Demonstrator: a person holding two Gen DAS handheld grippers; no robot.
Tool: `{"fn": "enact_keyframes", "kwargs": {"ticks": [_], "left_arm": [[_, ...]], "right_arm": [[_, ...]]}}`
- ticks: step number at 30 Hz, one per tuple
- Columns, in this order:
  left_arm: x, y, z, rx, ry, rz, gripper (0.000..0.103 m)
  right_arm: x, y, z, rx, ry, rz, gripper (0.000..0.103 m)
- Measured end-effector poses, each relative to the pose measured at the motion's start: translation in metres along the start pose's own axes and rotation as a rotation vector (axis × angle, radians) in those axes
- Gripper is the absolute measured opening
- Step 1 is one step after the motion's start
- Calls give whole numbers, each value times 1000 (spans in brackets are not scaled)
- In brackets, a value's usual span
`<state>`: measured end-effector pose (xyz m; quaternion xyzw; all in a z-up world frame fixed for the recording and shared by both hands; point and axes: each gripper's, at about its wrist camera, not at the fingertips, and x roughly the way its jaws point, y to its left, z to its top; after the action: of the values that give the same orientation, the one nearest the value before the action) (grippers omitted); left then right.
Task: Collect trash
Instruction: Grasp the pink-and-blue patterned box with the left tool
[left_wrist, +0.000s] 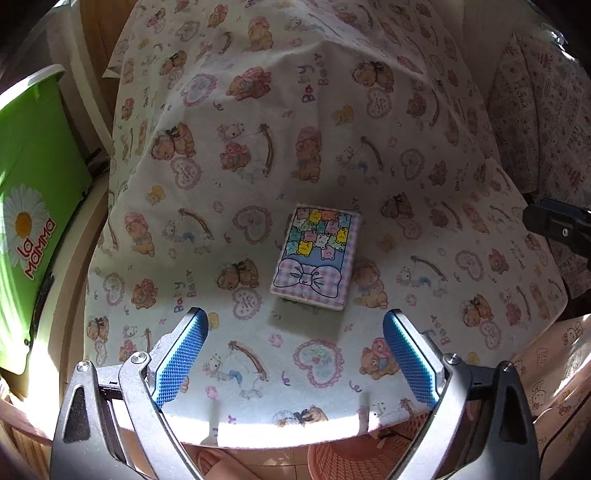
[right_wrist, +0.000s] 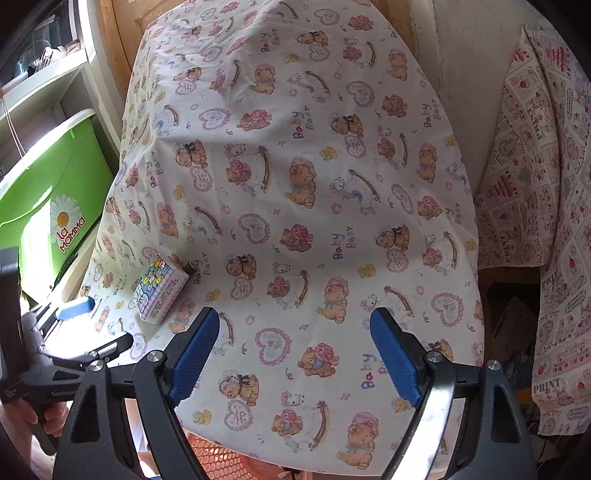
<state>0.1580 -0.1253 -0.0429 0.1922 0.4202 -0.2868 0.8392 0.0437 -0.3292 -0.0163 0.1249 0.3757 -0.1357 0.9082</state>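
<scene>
A small box (left_wrist: 316, 258) printed with pastel bears and a bow lies flat on the bear-print tablecloth (left_wrist: 258, 147). My left gripper (left_wrist: 295, 328) hovers just short of it, open, the blue pads (left_wrist: 181, 360) standing wide apart with nothing between them. In the right wrist view the same box (right_wrist: 160, 290) sits at the left, with the left gripper (right_wrist: 79, 308) beside it. My right gripper (right_wrist: 293, 328) is open over the cloth (right_wrist: 314, 166) to the right of the box, holding nothing.
A green bin (left_wrist: 33, 206) with a daisy logo stands left of the table, also the green bin (right_wrist: 55, 206) in the right view. A pink mesh basket (left_wrist: 354, 461) sits below the near table edge. Another patterned cloth (right_wrist: 535, 221) hangs at the right.
</scene>
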Motion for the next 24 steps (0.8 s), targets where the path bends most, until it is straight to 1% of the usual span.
{"fn": "enact_keyframes", "kwargs": {"ticks": [2,5,10,14,16,17,18,20,21,24], "left_arm": [[10,3,10,-16,10,-43,89],[24,8,23,-73,22,-91,85],[45,10,36,-133,55,-90,83],[60,14,40,-228,94,-121,78],[64,16,43,-241,111,-119,77],[67,18,44,-242,125,-102,76],[69,20,45,-247,134,-106,75],[74,24,44,-264,161,-152,64],[76,26,43,-273,169,-167,63],[72,27,42,-254,169,-163,58]], "right_arm": [[2,1,0,-5,6,7,85],[3,1,2,1,10,19,85],[4,0,3,2,11,7,85],[7,-2,2,4,16,-3,85],[8,-3,1,5,20,-10,85],[8,-4,1,6,24,-10,85],[8,-4,0,5,28,-12,85],[9,-4,0,2,31,-14,85],[8,-3,1,-2,29,-11,85],[6,0,0,-22,18,-19,85]]}}
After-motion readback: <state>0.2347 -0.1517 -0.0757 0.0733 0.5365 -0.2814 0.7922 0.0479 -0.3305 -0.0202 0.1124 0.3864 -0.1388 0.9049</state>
